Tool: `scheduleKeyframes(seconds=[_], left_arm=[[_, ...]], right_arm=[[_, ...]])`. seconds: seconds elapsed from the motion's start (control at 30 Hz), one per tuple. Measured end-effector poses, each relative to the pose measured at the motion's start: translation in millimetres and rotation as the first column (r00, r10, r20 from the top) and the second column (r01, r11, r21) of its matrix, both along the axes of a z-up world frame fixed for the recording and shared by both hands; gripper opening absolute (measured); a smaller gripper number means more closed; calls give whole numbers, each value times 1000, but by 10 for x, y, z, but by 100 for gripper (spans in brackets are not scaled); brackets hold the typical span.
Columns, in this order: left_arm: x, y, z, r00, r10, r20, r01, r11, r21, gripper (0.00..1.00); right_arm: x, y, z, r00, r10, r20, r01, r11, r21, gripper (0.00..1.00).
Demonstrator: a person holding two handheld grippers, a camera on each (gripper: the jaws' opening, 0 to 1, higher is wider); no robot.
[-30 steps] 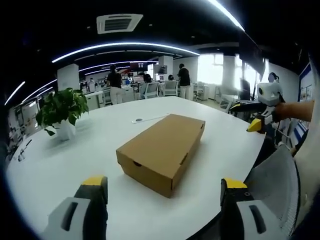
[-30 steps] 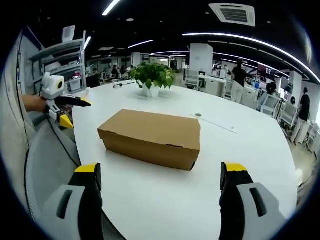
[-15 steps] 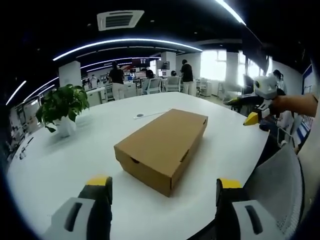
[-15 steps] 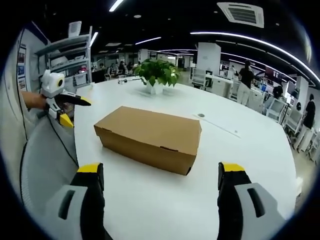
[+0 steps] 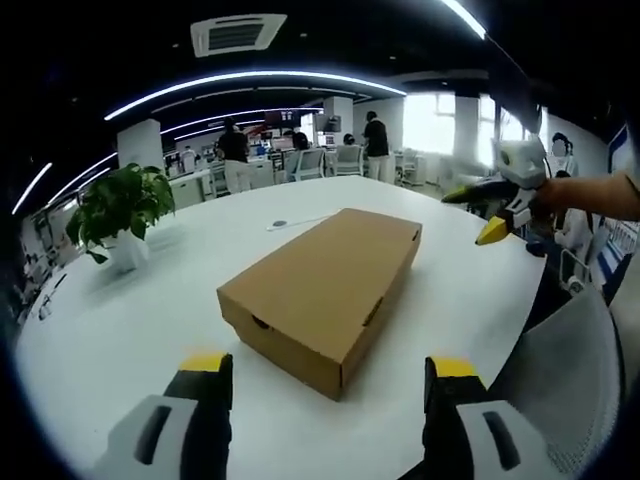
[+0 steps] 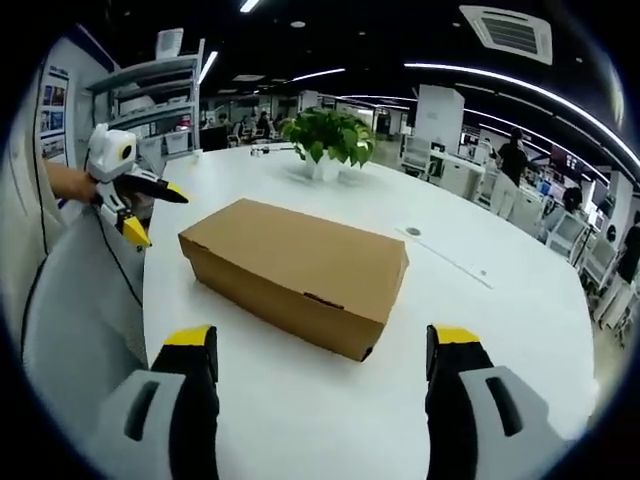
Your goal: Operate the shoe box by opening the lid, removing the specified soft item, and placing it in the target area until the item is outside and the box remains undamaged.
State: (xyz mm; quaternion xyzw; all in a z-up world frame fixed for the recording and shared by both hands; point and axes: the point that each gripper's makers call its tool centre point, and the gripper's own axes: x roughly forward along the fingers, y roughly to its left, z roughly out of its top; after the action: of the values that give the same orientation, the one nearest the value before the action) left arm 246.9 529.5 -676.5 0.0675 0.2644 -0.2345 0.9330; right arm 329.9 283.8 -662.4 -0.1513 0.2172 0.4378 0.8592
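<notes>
**Now: closing in on the lid**

Still shut, the shoe box [image 5: 322, 283], lying flat on the white round table [image 5: 130, 320] with its lid down all round. No soft item to be seen; presumably inside. Nothing opened, so the whole task ahead.

Seen from the left gripper view: left gripper [image 5: 325, 375] hovering short of the box's near corner, jaws wide apart, holding nothing. Across the table, right gripper [image 5: 488, 212] up in the air beyond the box's far end, yellow tips parted, likewise empty. Same picture from the right gripper view: own jaws spread either side of the box's long front wall, nothing touching.

Best handled as follows:
- Come down low and level, one gripper to each end, rather than both at one corner.
- Find the lid's lower lip along the side wall, near the small notches in the cardboard, and hook under there.
- Lift gently and evenly; no pinching hard on thin card, no twisting, or a creased or torn lid likely.
- Steady the base with one gripper while raising the lid with the other, since a light box probably slides on the smooth top.
- Mind the potted plant [image 5: 118, 212] and thin cable [image 5: 300, 224] beyond; well apart for now.
</notes>
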Motion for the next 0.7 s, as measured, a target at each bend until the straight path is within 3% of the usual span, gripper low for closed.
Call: scheduleKeyframes(seconds=[0.33,0.7], left_arm=[[90,-62,-102,999,41,-15,-42,999,-11,69],[182,-54,-202,991,131,-19,-131,991,3,65]], right_arm=[[234,73,-115,998,68,4,-68,997,-41,71],[441,136,-309,989,145,-32,-147,984,-102,59]])
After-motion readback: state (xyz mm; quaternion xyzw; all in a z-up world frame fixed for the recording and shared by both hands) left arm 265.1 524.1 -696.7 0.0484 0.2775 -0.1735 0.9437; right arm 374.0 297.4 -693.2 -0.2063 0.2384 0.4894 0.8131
